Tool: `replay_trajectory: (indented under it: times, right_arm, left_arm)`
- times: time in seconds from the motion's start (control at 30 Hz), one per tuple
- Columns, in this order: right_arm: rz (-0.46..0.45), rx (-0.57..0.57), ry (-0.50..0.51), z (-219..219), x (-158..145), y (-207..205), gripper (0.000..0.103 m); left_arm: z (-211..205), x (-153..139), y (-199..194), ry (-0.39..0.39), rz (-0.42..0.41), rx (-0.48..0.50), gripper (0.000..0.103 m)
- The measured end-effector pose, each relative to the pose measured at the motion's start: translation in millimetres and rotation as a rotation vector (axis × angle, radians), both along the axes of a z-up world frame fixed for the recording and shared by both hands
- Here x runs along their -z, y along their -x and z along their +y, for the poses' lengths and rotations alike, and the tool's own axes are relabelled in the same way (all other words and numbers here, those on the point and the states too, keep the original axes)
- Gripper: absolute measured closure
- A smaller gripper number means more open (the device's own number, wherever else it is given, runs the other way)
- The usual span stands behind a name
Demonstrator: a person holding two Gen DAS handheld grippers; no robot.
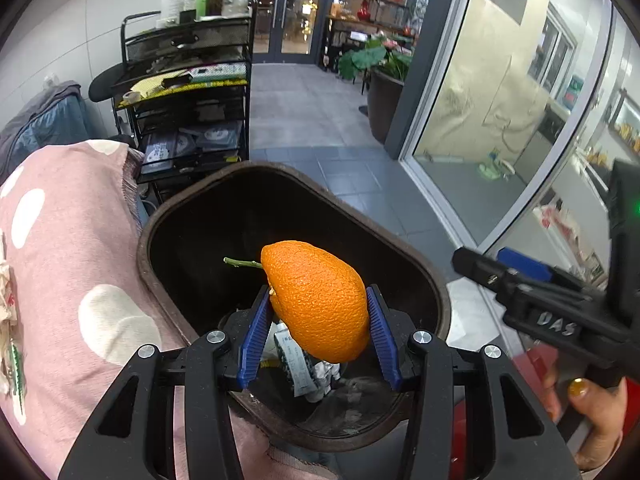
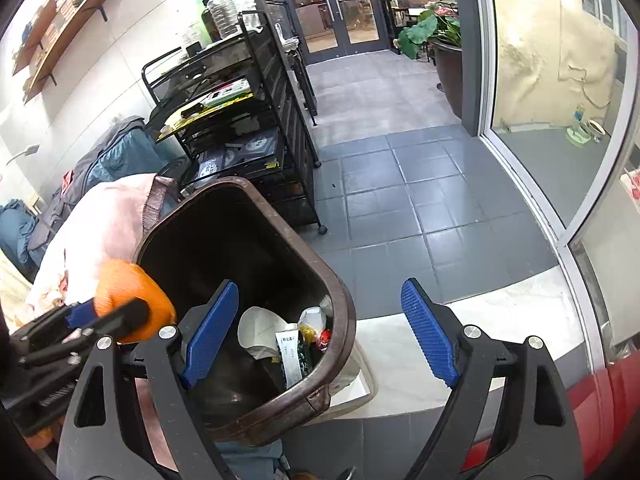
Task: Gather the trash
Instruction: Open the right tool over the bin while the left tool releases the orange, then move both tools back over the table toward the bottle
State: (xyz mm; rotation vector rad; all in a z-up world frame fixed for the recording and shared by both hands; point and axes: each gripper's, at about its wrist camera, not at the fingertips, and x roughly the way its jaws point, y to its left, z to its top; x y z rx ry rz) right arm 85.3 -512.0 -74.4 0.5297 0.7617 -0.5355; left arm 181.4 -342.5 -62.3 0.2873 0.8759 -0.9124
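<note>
Orange peel (image 1: 320, 300), pebbled and with a green stem, sits pinched between the blue pads of my left hand-held gripper (image 1: 318, 332) at lower centre, over the mouth of the brown bin (image 1: 424, 276). I judge this the drop step: next I need only spread those jaws. My right hand-held gripper (image 2: 320, 332) gapes empty; the bin's bottom, under wrappers (image 2: 292, 352), is too dark to read.

We looked from each claw's wrist, steeply down and forward along its fingers. Our left view sat close above the bin (image 1: 434, 296), facing the doors (image 1: 288, 8). Our right view stood just right of it, over the bin's (image 2: 344, 312) edge. Both shared the bin, cart (image 1: 188, 92), doors and tiled floor (image 2: 420, 200).
</note>
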Motion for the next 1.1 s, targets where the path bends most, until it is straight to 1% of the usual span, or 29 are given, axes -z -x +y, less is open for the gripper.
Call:
replay_trajectory:
  times: [0.2, 0.33, 0.4, 0.47, 0.57, 0.63, 0.7, 0.83, 0.93, 1.1]
  right_arm:
    - [-0.001, 0.003, -0.014, -3, 4, 3, 0.02]
    - [-0.002, 0.001, -0.015, -2, 4, 3, 0.02]
    - [-0.003, 0.0, -0.017, -2, 4, 4, 0.02]
    - [-0.007, 0.005, -0.018, -3, 3, 5, 0.02]
    - [-0.012, 0.009, -0.019, -3, 1, 6, 0.018]
    - [-0.015, 0.01, -0.017, -3, -1, 7, 0.018]
    - [-0.02, 0.012, -0.015, -3, -3, 8, 0.018]
    - [-0.041, 0.015, -0.014, -4, -8, 10, 0.017]
    - [-0.063, 0.005, -0.016, -2, -11, 9, 0.014]
    - [-0.085, -0.064, -0.003, 13, -17, -2, 0.014]
  left_arm:
    - [-8, 11, -2, -0.042, 0.009, 0.006, 0.056]
    - [-12, 19, -5, -0.078, 0.017, 0.016, 0.053]
    - [-12, 21, -4, -0.087, 0.01, 0.015, 0.048]
    - [-12, 21, -3, -0.092, -0.003, 0.013, 0.031]
    - [-12, 19, -2, -0.094, -0.029, 0.011, 0.021]
    - [-11, 17, 0, -0.093, -0.039, 0.012, 0.019]
    - [-8, 12, 1, -0.08, -0.049, 0.007, 0.016]
    - [4, -1, 4, -0.026, -0.061, -0.002, 0.012]
    - [20, -14, 13, 0.0, -0.109, -0.021, 0.01]
    - [52, -33, 22, 0.03, -0.194, -0.053, 0.007]
